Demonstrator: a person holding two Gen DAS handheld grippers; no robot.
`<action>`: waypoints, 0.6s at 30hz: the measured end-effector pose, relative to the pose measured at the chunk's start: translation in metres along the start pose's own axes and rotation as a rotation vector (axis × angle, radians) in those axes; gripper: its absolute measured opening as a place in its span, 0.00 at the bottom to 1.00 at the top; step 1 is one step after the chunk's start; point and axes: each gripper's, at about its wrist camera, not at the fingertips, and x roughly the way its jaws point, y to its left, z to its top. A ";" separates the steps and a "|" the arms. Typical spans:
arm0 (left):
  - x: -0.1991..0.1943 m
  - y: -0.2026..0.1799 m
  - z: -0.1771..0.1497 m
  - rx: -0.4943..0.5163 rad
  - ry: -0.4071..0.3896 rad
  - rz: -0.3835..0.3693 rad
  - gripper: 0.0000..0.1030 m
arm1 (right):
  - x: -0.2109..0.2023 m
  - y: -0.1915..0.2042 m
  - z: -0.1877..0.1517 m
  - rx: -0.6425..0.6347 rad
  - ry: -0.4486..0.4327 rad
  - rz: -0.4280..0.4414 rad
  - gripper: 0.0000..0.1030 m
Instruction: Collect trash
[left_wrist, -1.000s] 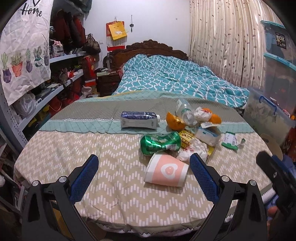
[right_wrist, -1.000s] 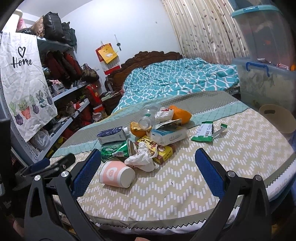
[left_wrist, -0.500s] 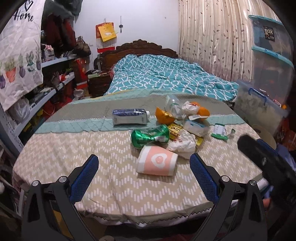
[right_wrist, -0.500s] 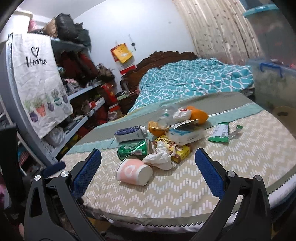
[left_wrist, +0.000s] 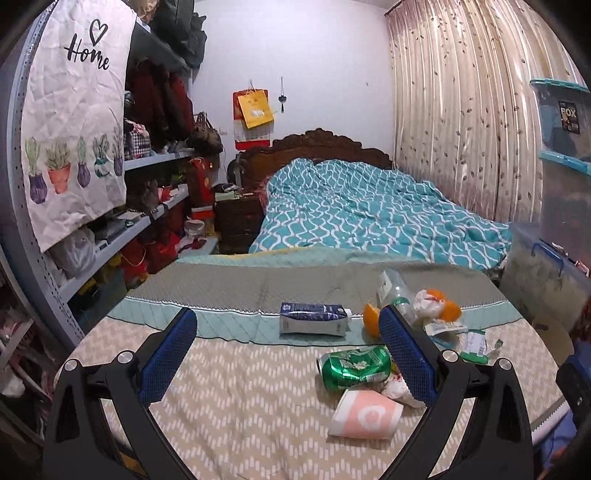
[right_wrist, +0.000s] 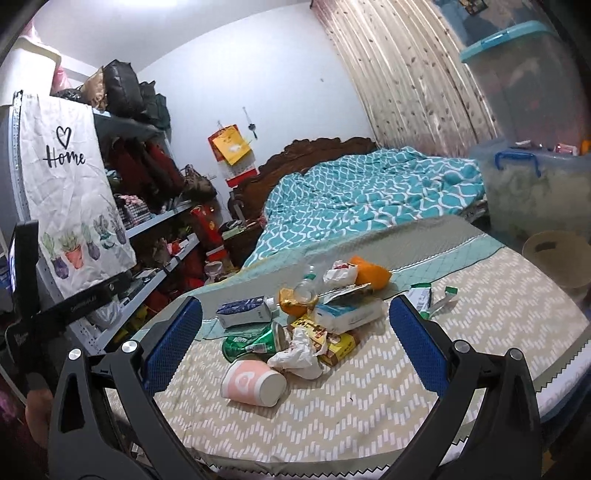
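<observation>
1. The left gripper (left_wrist: 284, 354) is held with jaws spread, nothing between them.
2. Trash is heaped mid-table: carton (left_wrist: 314, 318), green can (left_wrist: 354, 367), pink cup (left_wrist: 364, 415); the wrappers (left_wrist: 476, 341) are partly hidden behind a finger (left_wrist: 404, 356).
3. The right gripper (right_wrist: 291, 343) is spread wide, empty.

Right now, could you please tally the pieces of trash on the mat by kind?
Cups: 1, pink paper cup
Cans: 1, crushed green can
Cartons: 1, blue carton
Bottles: 1, clear plastic bottle
Tissue packs: 1, tissue pack
Green wrappers: 1, green wrapper
Total: 6; the crumpled paper and peels were too jumbled to count.
</observation>
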 end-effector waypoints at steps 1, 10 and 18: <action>0.000 -0.001 0.000 0.006 -0.001 0.003 0.92 | 0.000 0.000 0.000 -0.001 0.004 0.004 0.97; 0.007 0.003 0.001 0.013 0.024 0.015 0.92 | 0.003 0.001 -0.002 0.001 0.024 0.041 0.97; 0.009 0.003 -0.001 0.021 0.020 0.031 0.92 | 0.002 0.001 -0.003 -0.003 0.024 0.041 0.96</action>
